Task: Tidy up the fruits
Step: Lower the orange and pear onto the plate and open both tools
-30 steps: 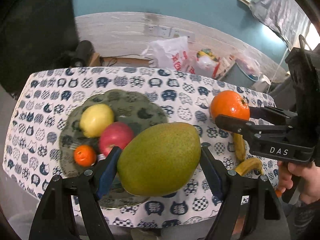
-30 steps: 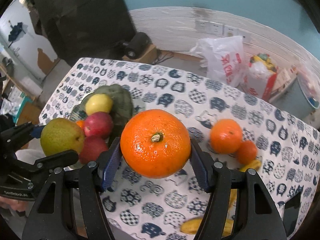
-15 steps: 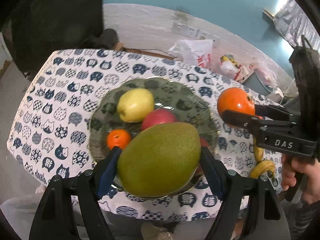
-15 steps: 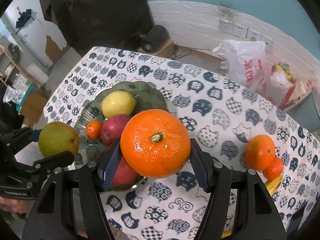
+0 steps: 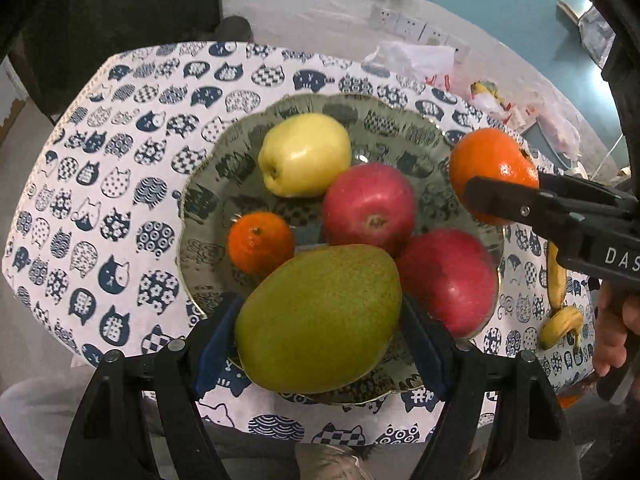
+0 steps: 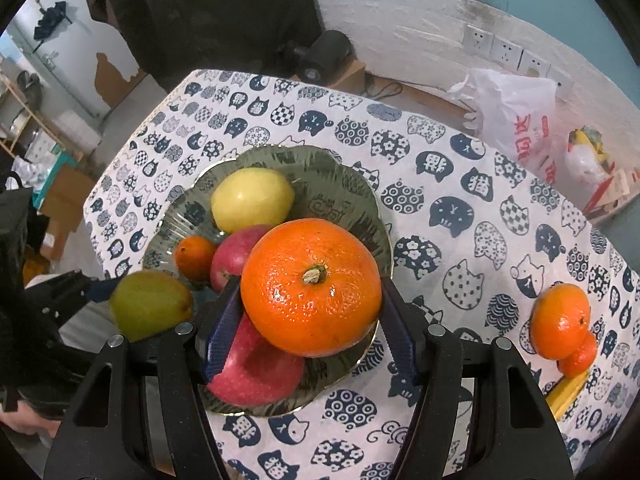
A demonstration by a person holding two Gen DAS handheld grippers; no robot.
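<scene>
My left gripper (image 5: 320,320) is shut on a green pear (image 5: 320,318) and holds it over the near edge of a glass plate (image 5: 200,208). The plate holds a yellow apple (image 5: 306,155), two red apples (image 5: 370,206), (image 5: 450,280) and a small mandarin (image 5: 260,242). My right gripper (image 6: 310,300) is shut on a large orange (image 6: 311,286) above the plate's right side (image 6: 360,196). The orange also shows in the left wrist view (image 5: 492,166), and the pear in the right wrist view (image 6: 150,306).
A cat-print cloth (image 6: 460,208) covers the table. On its right side lie two loose oranges (image 6: 560,322), (image 6: 578,356) and bananas (image 6: 568,390), also in the left wrist view (image 5: 558,312). Plastic bags (image 6: 516,120) sit on the floor behind.
Both grippers have moved left and in over the plate, carrying the pear and the orange. The plate now fills the middle of both views.
</scene>
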